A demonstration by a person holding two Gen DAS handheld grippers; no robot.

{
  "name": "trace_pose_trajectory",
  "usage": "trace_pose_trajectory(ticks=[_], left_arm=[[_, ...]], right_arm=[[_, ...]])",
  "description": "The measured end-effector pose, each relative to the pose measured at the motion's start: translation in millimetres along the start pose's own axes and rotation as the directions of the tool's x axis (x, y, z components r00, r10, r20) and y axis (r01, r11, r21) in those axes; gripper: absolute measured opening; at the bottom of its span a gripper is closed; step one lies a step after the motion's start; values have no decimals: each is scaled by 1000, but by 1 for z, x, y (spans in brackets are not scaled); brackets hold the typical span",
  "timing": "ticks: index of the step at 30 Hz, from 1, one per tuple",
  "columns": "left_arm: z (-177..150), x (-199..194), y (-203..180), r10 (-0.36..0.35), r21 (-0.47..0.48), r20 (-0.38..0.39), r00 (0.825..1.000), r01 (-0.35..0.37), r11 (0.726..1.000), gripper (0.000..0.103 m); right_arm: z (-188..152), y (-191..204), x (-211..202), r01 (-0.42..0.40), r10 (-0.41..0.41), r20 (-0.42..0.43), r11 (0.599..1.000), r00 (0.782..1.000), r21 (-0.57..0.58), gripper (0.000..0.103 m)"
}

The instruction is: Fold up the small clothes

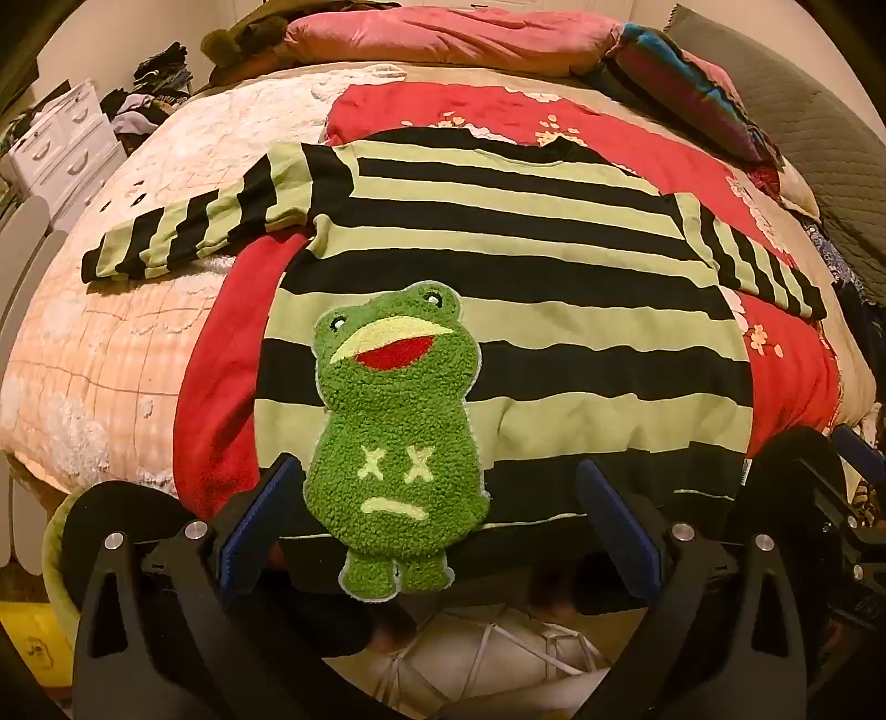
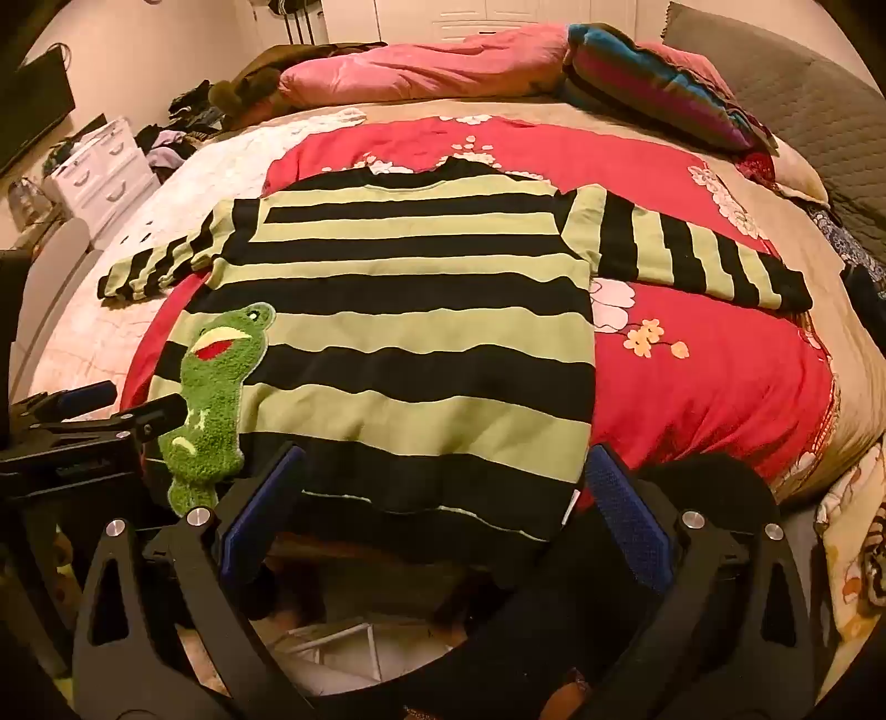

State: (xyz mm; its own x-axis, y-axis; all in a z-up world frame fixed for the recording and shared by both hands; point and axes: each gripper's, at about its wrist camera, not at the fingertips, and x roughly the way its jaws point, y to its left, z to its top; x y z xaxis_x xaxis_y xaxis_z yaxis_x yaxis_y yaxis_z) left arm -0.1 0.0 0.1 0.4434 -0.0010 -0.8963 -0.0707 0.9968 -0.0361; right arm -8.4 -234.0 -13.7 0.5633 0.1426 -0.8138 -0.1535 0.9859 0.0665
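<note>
A small sweater (image 1: 498, 266) with green and black stripes lies flat on the bed, sleeves spread to both sides. A fuzzy green frog patch (image 1: 393, 443) sits at its lower left and hangs over the hem. My left gripper (image 1: 437, 526) is open at the near hem, its blue pads standing either side of the frog without touching it. In the right wrist view the sweater (image 2: 415, 310) fills the middle. My right gripper (image 2: 443, 515) is open around the hem's right corner, pads apart from the cloth. The left gripper (image 2: 124, 404) shows beside the frog (image 2: 216, 387).
The sweater rests on a red floral quilt (image 2: 692, 387) over a pale bedspread (image 1: 111, 343). Pink bedding (image 1: 443, 33) and a striped blanket (image 2: 653, 83) lie at the far end. White drawers (image 1: 61, 138) and a clothes pile (image 1: 149, 94) stand left. The bed's near edge is under my grippers.
</note>
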Motion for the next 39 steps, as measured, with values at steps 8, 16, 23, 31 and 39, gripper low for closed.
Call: trace_pose_trajectory(ticks=[8, 16, 23, 31, 39], left_arm=[[1, -1, 0, 5, 1, 5, 1000, -5, 1000, 99], [2, -4, -1, 5, 13, 22, 1000, -5, 1000, 99], [2, -5, 0, 12, 14, 29, 1000, -12, 1000, 99], [3, -7, -1, 18, 19, 35, 999, -19, 1000, 99], [4, -7, 0, 19, 19, 36, 999, -20, 1000, 99]], right_arm=[[0, 0, 0, -12, 12, 2, 1000, 1000, 5, 95], [1, 0, -1, -9, 9, 8, 1000, 1000, 4, 95], [0, 1, -1, -8, 8, 11, 1000, 1000, 2, 95], [0, 2, -1, -7, 7, 11, 1000, 1000, 0, 95], [0, 2, -1, -4, 4, 10, 1000, 1000, 0, 95]])
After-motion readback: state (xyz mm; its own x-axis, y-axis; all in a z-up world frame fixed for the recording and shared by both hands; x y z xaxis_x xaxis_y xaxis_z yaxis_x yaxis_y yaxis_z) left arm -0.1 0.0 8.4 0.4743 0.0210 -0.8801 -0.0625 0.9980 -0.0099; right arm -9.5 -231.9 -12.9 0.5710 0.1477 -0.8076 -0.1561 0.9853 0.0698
